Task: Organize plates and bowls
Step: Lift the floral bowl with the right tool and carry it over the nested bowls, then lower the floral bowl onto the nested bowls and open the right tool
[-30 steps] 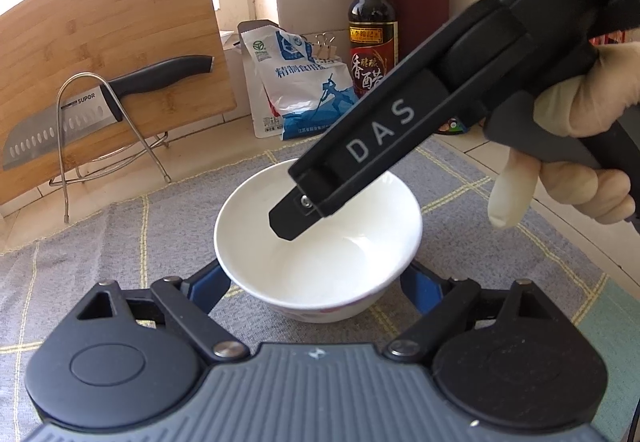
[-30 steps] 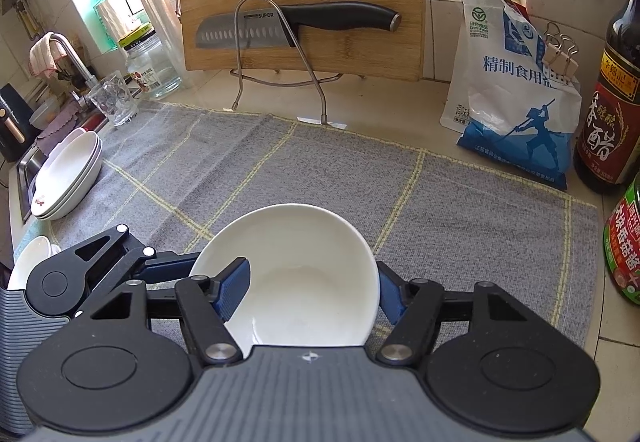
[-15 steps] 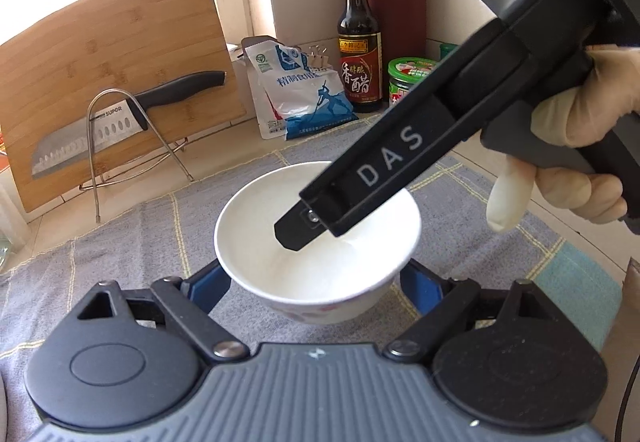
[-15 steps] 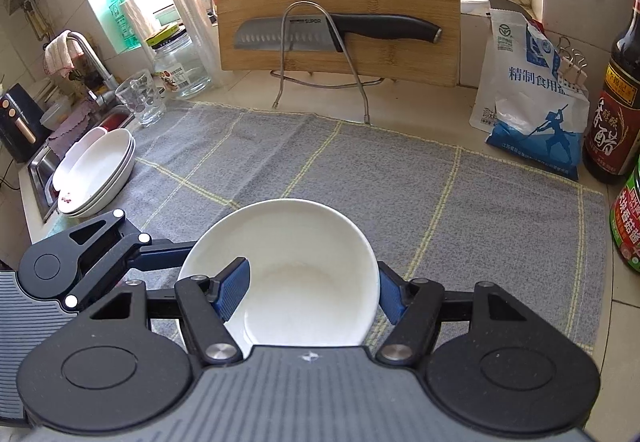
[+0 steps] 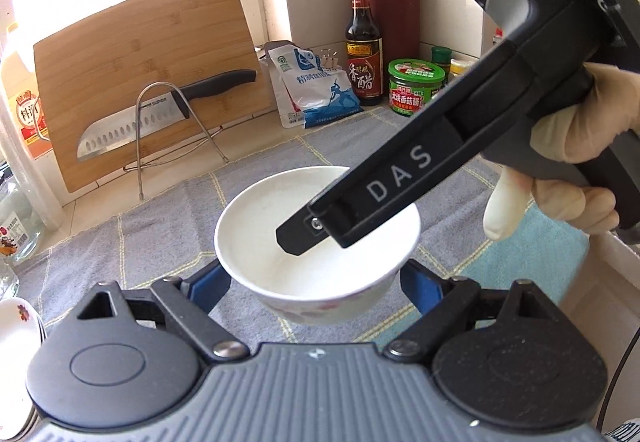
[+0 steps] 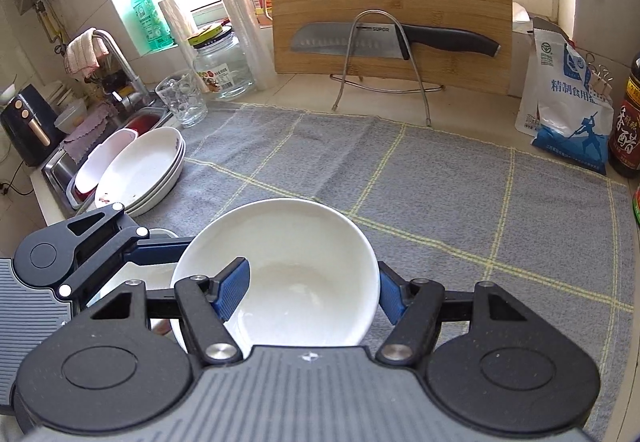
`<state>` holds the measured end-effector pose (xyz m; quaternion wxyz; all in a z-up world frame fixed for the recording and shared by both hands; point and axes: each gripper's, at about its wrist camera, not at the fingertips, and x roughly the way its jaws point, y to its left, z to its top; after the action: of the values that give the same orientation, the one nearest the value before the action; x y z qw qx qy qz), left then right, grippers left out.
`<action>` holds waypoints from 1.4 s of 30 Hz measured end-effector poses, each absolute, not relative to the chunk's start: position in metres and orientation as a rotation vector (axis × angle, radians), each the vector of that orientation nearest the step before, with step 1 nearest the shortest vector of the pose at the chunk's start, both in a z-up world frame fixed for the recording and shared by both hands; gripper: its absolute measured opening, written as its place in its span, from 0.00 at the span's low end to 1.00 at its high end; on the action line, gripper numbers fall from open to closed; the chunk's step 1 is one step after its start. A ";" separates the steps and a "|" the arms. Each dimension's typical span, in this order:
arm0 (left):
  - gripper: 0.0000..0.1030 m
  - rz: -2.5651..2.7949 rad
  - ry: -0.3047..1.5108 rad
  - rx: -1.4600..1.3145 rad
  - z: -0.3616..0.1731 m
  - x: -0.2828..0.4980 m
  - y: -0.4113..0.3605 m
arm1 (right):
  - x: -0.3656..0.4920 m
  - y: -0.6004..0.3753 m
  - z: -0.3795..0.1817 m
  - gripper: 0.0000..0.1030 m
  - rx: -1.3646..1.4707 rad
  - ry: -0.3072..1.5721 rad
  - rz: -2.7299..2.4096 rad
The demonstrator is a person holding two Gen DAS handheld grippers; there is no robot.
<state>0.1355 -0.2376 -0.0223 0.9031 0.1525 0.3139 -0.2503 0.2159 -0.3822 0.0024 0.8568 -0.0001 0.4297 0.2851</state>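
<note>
Blue fingers point(image 6: 230, 288) of the right gripper point(image 6: 308, 290) pinch the white bowl's point(image 6: 296, 262) wall, one inside and one outside. Left gripper point(image 5: 316, 280) fingers press the same bowl's outer sides, holding it above the grey cloth point(image 6: 440, 182). Stacked plates point(image 6: 140, 170) sit by the sink point(image 6: 60, 166).

1. You've got "DAS" in pale letters along the right gripper point(image 5: 296, 242) arm.
2. Your knife point(image 6: 394, 38) blade reads "SUPOR".
3. The dark bottle point(image 5: 363, 54) label shows "香醋".
4. The salt bag point(image 6: 568, 106) reads "精制食用".
</note>
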 end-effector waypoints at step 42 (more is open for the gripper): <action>0.88 -0.418 0.713 0.244 -0.025 0.103 -0.120 | 0.191 -0.250 -0.005 0.70 -0.047 0.925 0.708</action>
<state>0.1031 -0.1199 -0.0251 0.9086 0.1185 0.3454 -0.2026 0.1913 -0.2503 -0.0047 0.8349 -0.0222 0.4368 0.3343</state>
